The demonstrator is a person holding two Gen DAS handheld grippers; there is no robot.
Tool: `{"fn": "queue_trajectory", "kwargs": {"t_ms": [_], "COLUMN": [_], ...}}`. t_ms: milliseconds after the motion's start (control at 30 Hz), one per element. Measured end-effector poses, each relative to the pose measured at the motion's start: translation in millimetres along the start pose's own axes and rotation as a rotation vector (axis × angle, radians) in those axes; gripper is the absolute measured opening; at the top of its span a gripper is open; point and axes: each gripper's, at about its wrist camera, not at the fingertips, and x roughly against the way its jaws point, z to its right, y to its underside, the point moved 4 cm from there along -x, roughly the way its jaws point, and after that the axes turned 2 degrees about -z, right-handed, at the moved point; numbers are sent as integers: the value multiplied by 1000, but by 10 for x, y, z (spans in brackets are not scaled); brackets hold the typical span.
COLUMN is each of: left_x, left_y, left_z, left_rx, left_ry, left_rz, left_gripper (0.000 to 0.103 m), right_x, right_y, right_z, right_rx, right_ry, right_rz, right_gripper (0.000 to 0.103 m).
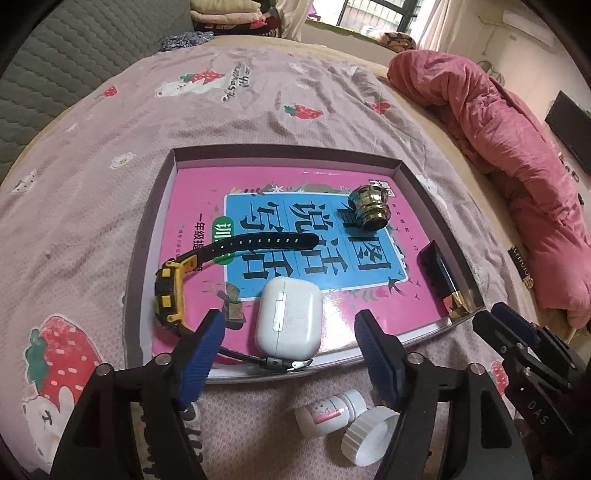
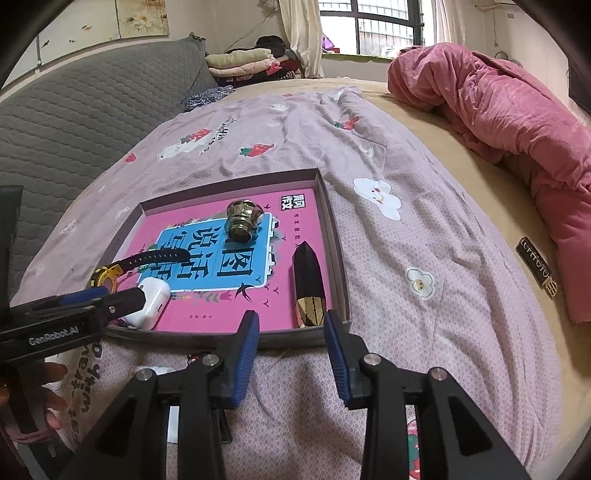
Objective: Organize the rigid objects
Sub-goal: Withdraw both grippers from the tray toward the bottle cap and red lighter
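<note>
Right gripper (image 2: 290, 332) open over bedsheet (image 2: 424, 258), empty, at tray (image 2: 338, 258) near edge. Inside: lipstick (image 2: 308, 286) (just beyond the fingertips), gold knob (image 2: 242, 219), watch (image 2: 122, 269), earbud case (image 2: 151, 301) beside left gripper (image 2: 103, 301).

My big bed (image 2: 424, 258) with a pale pink strawberry sheet (image 1: 147, 122), a puffy pink blanket (image 2: 498, 110) bunched on the right, a grey quilted headboard (image 2: 74, 110) on the left, folded clothes (image 2: 243, 61) stacked behind, a bright window (image 2: 369, 26) with bars, cream curtains (image 2: 299, 33)
</note>
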Motion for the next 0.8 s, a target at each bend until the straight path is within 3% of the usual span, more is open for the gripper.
{"fn": "queue_trajectory", "kwargs": {"t_ms": [267,800], "left_x": [171,368], "left_y": [42,162], "left_z": [-78,-254], "left_rx": [27,32], "left_ry": [6,-12], "left_rz": [24,39], "left_gripper": [75,75], "right_x": [54,184], "right_y": [-20,-25], "right_z": [-6,-20], "right_rx": [5,6], "right_ry": [6,2], "right_rz": [23,52], "right_gripper": [45,46]}}
